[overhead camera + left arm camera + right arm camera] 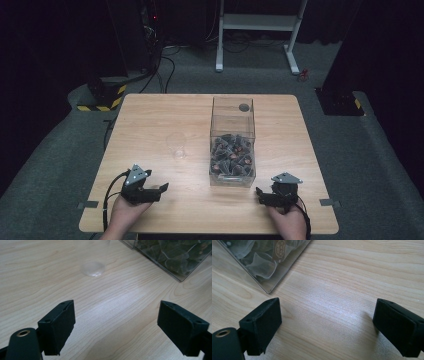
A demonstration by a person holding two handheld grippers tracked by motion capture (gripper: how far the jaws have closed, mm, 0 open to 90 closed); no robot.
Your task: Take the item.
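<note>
- Since both tongs rest low at the near edge of the wooden table (150,115) with nothing between their jaws, the work looks to be at its very start, as far as I can judge.
- Left gripper (161,190): jaws spread wide and empty, bare tabletop between them in the left gripper view.
- Right gripper (259,194): jaws likewise spread wide and empty, bare wood between them in the right gripper view.
- Ahead of the left gripper and a little toward the right one stands a small clear cup (177,145), upright, apart from everything; it appears empty, though its clear wall makes that hard to tell.
- Ahead of the right gripper, near its left jaw, stands a tall clear box (233,114), its lower part filled with small dark wrapped pieces (231,152), perhaps tea bags.
- Nothing has been lifted out: no piece lies on the table or in the cup.
- Left to do, by my reading: reach into the box, take a piece, and carry it to the cup.
</note>
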